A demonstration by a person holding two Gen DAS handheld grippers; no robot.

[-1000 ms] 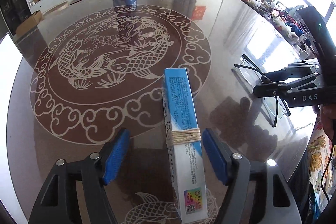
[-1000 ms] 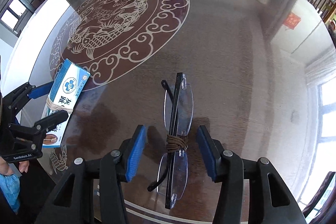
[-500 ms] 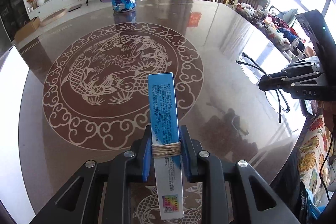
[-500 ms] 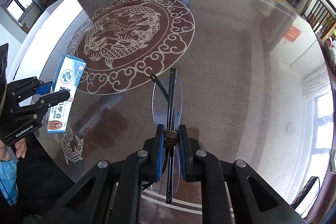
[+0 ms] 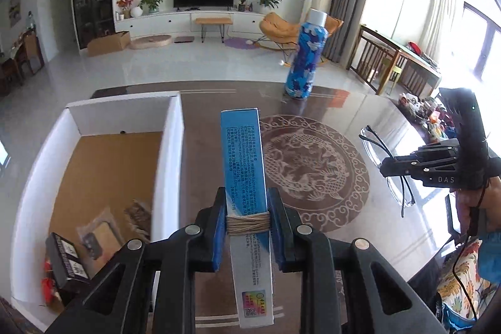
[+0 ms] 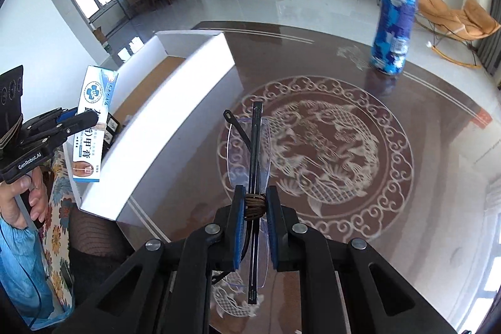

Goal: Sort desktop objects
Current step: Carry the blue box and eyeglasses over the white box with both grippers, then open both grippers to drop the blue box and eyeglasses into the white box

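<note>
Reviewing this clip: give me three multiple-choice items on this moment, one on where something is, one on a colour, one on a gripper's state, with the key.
1. Where is the white box relative to the lifted carton in the left wrist view?
A. left
B. right
C. behind the bottle

2. Main colour of the bottle?
A. red
B. blue
C. green

3. The right gripper is:
A. open, empty
B. shut on the glasses
C. shut on the bottle

Key: A, the box's wall stands left of the carton; B, blue patterned body, white cap; B, pads press the folded glasses at the twine.

Right tool [image 6: 254, 208] grips folded glasses [image 6: 252, 146] above the table [image 6: 438, 177].
</note>
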